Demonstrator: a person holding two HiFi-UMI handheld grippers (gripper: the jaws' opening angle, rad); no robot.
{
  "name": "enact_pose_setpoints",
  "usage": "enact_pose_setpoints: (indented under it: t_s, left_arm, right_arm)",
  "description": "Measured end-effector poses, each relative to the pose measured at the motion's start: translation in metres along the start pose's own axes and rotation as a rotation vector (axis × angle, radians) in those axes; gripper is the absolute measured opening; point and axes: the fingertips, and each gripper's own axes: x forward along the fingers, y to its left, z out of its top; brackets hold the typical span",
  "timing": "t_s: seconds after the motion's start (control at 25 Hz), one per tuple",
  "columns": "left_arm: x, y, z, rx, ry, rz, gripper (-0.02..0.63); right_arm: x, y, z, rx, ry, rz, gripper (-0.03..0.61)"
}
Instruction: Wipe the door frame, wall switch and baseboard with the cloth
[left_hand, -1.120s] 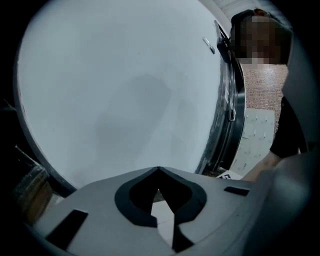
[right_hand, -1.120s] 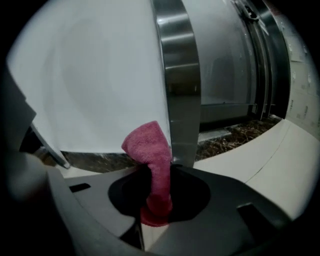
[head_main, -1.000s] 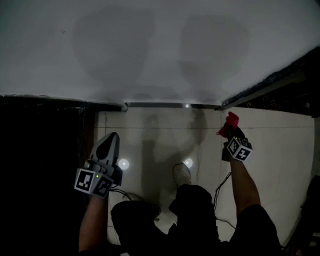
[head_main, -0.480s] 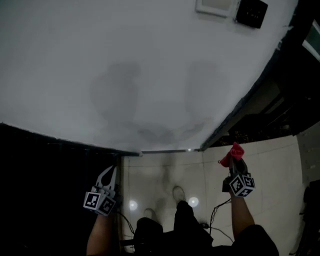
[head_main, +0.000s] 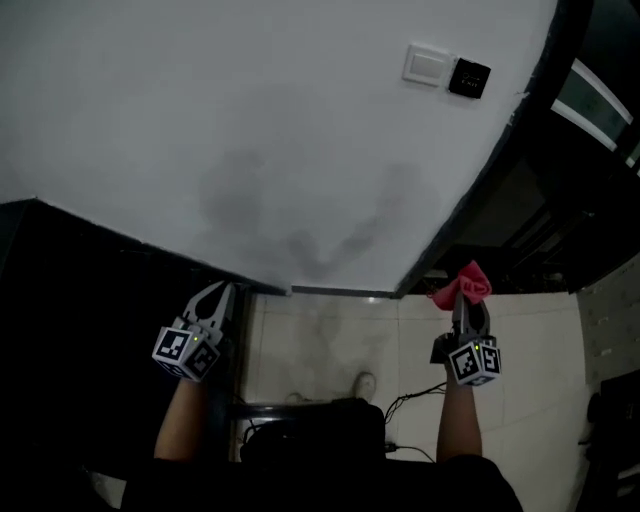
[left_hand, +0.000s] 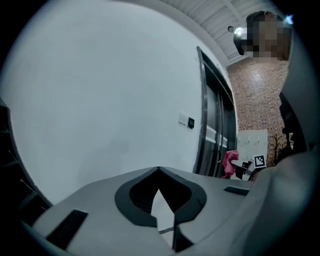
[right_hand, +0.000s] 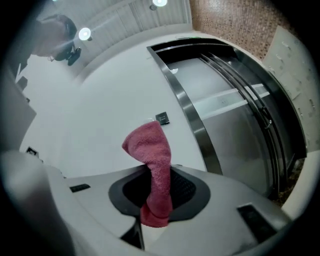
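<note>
Cloth (head_main: 462, 285) clamped in right gripper (head_main: 470, 310), wall (head_main: 250, 120) ahead

We see the right gripper at four o'clock, fingers pinched on the red cloth, which pokes up past the tips near the dark door frame (head_main: 500, 165). Our left gripper (head_main: 214, 298) at eight o'clock has its fingers pressed together, nothing between them. Wall switch (head_main: 428, 65) sits at one o'clock, baseboard (head_main: 340, 292) at six.

Wall switch (head_main: 427, 64) now fully in view — door frame (head_main: 530, 130) too.
</note>
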Motion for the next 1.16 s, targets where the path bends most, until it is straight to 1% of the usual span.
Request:
enact_pose_setpoints:
  t_s: [0.12, 0.2, 0.32, 0.4, 0.48, 0.6, 0.72, 0.88, 1.0, 1.08, 1.16]
  left_arm:
    - [-0.030, -0.015, 0.002, -0.003, -0.025, 0.018, -0.009]
    - [-0.039, -0.014, 0.006, -0.019, -0.045, 0.028, -0.009]
    - [-0.033, -0.010, -0.001, -0.055, -0.075, 0.069, -0.009]
    - [-0.028, -0.019, -0.011, -0.086, -0.078, 0.097, -0.009]
    - [-0.023, -0.034, -0.015, -0.109, -0.086, 0.102, -0.009]
    - [-0.026, -0.046, -0.019, -0.115, -0.085, 0.096, -0.009]
    - [-0.032, -0.044, -0.026, -0.094, -0.065, 0.123, -0.009]
    - [-0.047, -0.053, -0.023, -0.050, -0.078, 0.132, -0.009]
    - [-0.054, -0.056, -0.016, -0.021, -0.109, 0.122, -0.009]
    - [-0.057, -0.052, -0.008, 0.012, -0.145, 0.135, -0.009]
    - [-0.059, -0.050, -0.001, 0.022, -0.184, 0.136, -0.009]
  right_arm:
    - [-0.030, 0.011, 0.004, -0.013, -0.005, 0.010, 0.076]
    - [-0.030, 0.013, 0.005, -0.003, -0.002, 0.009, 0.075]
    - [-0.020, -0.003, 0.006, 0.033, -0.004, 0.001, 0.074]
    - [-0.019, -0.019, 0.007, 0.051, -0.003, 0.004, 0.074]
    - [-0.019, -0.030, 0.013, 0.049, 0.001, 0.008, 0.074]
    - [-0.020, -0.037, 0.016, 0.062, -0.002, 0.011, 0.074]
    - [-0.021, -0.040, 0.016, 0.079, -0.013, 0.019, 0.074]
    - [-0.030, -0.041, 0.016, 0.050, -0.009, 0.045, 0.074]
    - [-0.034, -0.031, 0.021, 0.037, -0.020, 0.053, 0.074]
    - [-0.034, -0.026, 0.020, 0.035, -0.024, 0.054, 0.074]
    - [-0.033, -0.022, 0.017, 0.036, -0.024, 0.056, 0.074]
